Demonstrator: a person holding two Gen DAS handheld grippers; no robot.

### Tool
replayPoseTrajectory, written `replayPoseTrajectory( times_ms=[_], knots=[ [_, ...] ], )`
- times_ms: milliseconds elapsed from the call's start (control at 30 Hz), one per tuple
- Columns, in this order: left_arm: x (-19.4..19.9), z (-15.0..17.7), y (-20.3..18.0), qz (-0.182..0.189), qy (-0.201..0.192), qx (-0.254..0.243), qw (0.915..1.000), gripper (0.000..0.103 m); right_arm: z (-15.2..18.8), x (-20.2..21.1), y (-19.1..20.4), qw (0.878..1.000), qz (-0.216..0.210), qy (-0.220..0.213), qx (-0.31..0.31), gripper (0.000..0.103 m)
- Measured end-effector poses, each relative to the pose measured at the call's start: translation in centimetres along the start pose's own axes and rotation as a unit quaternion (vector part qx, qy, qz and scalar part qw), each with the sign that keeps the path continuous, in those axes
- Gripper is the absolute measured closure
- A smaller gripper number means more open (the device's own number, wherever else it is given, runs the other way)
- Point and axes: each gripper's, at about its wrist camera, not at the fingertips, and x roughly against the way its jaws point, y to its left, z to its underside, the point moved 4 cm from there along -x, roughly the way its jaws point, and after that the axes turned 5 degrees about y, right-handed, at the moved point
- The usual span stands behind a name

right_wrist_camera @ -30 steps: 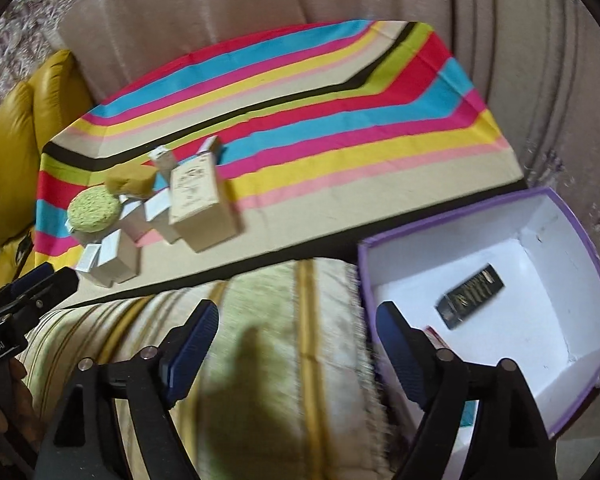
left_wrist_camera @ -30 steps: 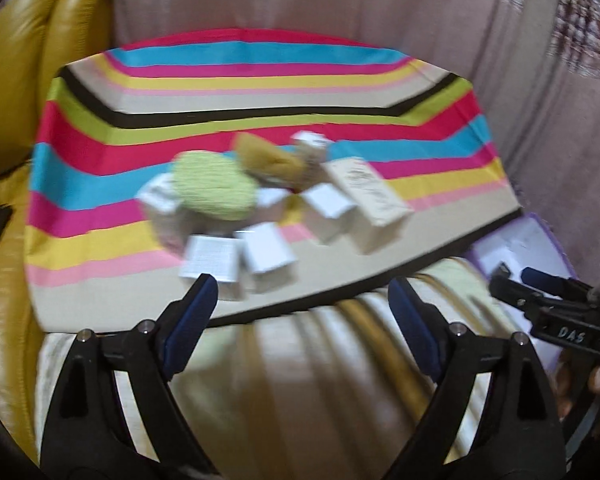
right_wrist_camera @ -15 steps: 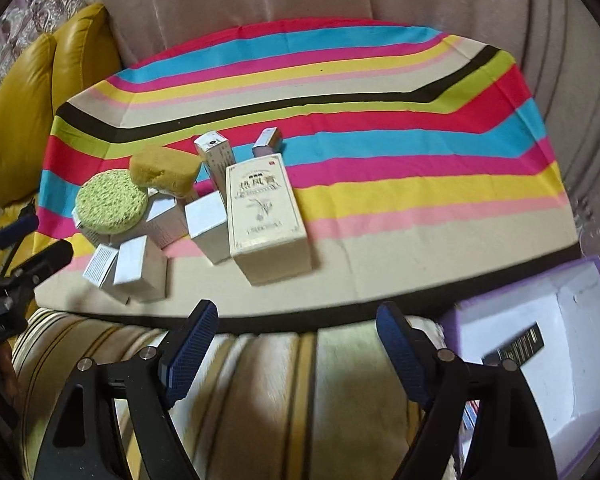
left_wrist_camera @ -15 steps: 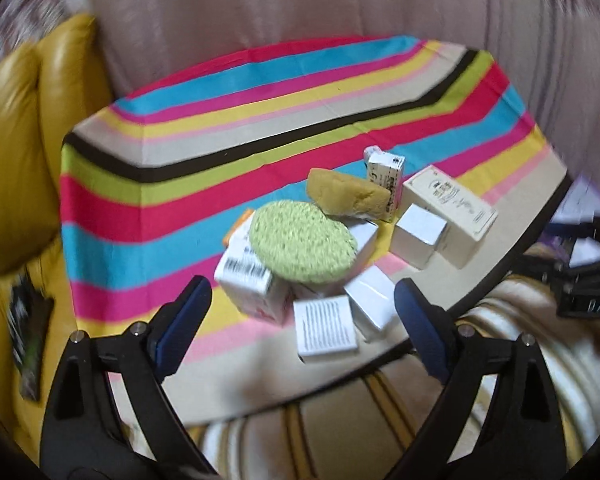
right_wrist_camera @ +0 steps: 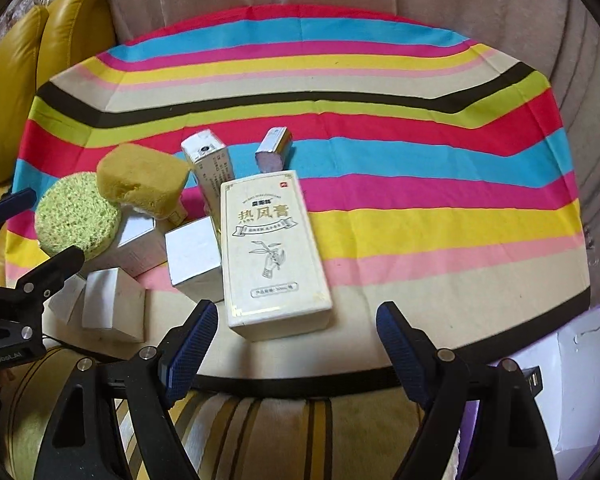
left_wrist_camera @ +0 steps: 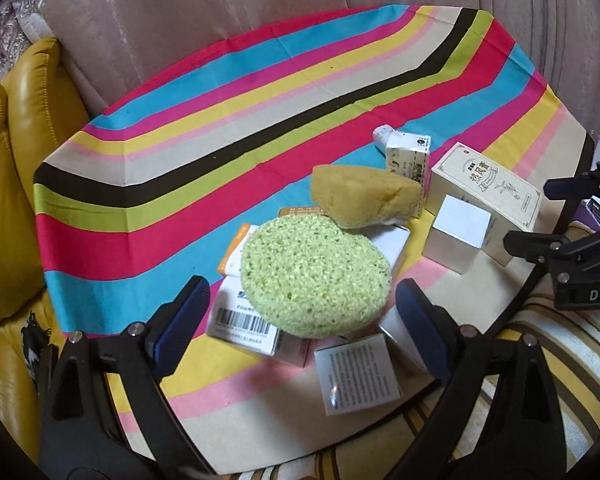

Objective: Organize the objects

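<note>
Our left gripper (left_wrist_camera: 302,320) tilts downward, its jaws just having been opening, nothing pressed between them. Our right gripper (right_wrist_camera: 296,348) tilts down too, jaws apart and empty.

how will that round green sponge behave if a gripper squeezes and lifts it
The round green sponge looks porous, so it will probably compress between the pads and weigh little. It lies tilted across white cardboard boxes, so lifting it may nudge them. Its rough surface should grip rather than slip, and a flat disc is unlikely to roll.
</note>
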Motion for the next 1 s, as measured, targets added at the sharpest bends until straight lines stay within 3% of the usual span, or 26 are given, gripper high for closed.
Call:
replayPoseTrajectory(
  times_ms=[133, 300, 400, 1000],
  knots=[
    [-0.5, 0.0, 0.1, -0.001, 0.002, -0.005, 1.0000, 0.008, -0.5, -0.6, 0.2, 1.000, 0.008, 0.001, 0.013, 0.024],
    [-0.8, 0.0, -0.1, 0.005, 0.000, -0.011, 0.9999, 0.014, -0.9, -1.4, 0.6, 1.000, 0.008, 0.011, 0.024, 0.046],
    [-0.6, -0.1, 0.0, 0.007, -0.006, -0.009, 0.9999, 0.022, -0.9, -1.4, 1.0, 0.999, 0.008, 0.008, 0.031, 0.048],
    [3.1, 2.0, -0.4, 0.052, -0.025, 0.037, 0.9976, 0.022, 2.0, 1.4, -0.1, 1.000, 0.004, -0.004, 0.010, 0.051]
  ],
)
